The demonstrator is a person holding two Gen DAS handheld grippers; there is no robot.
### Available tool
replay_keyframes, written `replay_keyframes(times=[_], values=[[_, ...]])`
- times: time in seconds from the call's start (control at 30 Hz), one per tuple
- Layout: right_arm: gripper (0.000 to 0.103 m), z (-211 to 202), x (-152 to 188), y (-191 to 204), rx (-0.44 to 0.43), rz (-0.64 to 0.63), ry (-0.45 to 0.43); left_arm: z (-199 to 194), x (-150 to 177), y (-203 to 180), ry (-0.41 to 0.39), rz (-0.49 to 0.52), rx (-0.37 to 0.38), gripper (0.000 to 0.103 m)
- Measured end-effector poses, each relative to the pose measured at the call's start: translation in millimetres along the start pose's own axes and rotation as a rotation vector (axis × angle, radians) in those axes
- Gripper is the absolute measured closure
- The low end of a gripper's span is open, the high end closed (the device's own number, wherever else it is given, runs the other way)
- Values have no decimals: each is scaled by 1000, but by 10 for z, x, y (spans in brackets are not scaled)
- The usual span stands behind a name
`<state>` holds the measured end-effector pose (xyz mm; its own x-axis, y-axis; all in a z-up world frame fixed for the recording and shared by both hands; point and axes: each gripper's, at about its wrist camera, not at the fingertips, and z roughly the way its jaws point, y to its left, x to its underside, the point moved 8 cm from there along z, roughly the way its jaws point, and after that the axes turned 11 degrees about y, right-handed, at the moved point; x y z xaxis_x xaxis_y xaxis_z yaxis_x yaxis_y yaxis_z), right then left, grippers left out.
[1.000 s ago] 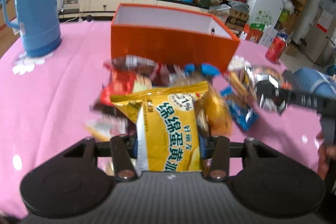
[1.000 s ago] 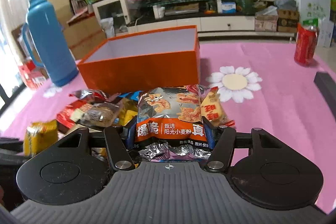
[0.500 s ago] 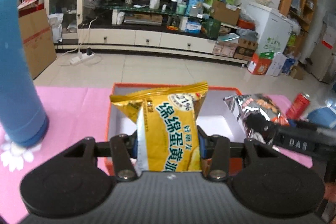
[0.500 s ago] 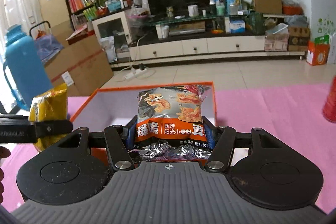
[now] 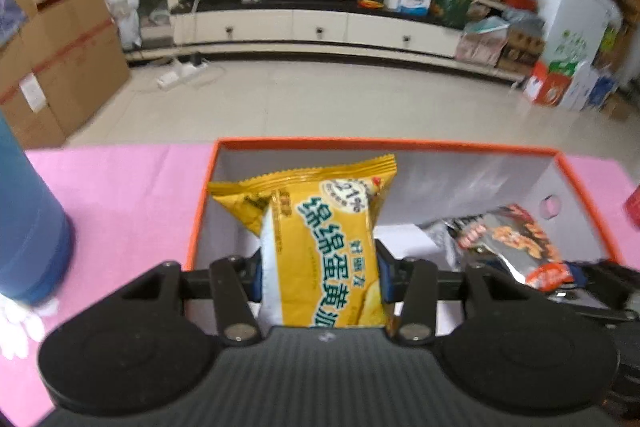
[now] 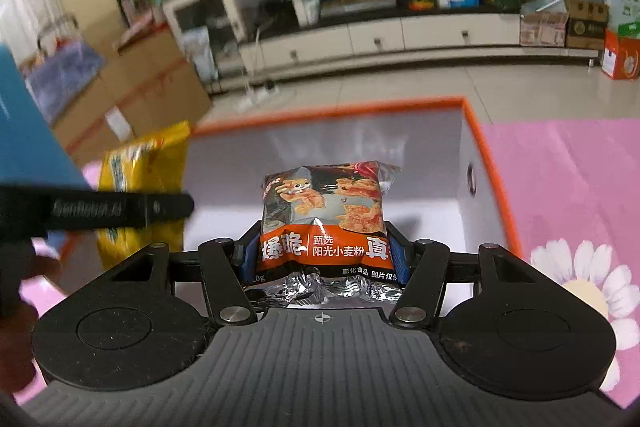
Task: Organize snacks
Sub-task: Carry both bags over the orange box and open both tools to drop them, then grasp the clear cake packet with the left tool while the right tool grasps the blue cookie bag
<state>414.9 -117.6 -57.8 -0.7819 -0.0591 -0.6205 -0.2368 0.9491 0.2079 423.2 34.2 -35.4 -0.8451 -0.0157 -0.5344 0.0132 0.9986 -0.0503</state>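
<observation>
My left gripper (image 5: 320, 275) is shut on a yellow snack bag (image 5: 324, 239) and holds it over the left part of the open orange box (image 5: 400, 143). My right gripper (image 6: 322, 255) is shut on a silver and orange snack packet (image 6: 324, 219) and holds it inside the same orange box (image 6: 476, 131). That packet shows at the box's right in the left wrist view (image 5: 516, 239). The yellow bag shows at the left in the right wrist view (image 6: 140, 187), with the left gripper's black finger (image 6: 120, 211) across it.
The box stands on a pink tablecloth (image 5: 120, 187) with white flowers (image 6: 588, 283). A blue thermos (image 5: 28, 227) stands left of the box. A red can edge (image 5: 632, 207) is at the far right. Beyond the table are floor and a TV cabinet.
Both grippers lifted their packets from the snack pile, carried them forward over the orange box and lowered them into it. Both stay shut.
</observation>
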Motion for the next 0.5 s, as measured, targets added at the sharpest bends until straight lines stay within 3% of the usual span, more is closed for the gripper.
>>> replay_keyframes(times=[0.1,0.3,0.33,0.37,0.43,0.5], values=[[56,78,35,57,18,-24,24,-7,9,15,1,20,-7,39],[51,-169,-76,58,-5,4,-48,-409,51,129,-87,-6,43,38],[42,-264,-110,54,-22,13,-76,-529,94,143,-106,-4,50,37],[27,-392,-144,50,-28,22,-112,-634,140,155,-123,1,49,36],[10,-675,-173,58,6,26,-200,-847,270,167,-154,16,44,32],[9,-971,-169,96,51,6,-290,-1041,456,200,-172,20,42,27]])
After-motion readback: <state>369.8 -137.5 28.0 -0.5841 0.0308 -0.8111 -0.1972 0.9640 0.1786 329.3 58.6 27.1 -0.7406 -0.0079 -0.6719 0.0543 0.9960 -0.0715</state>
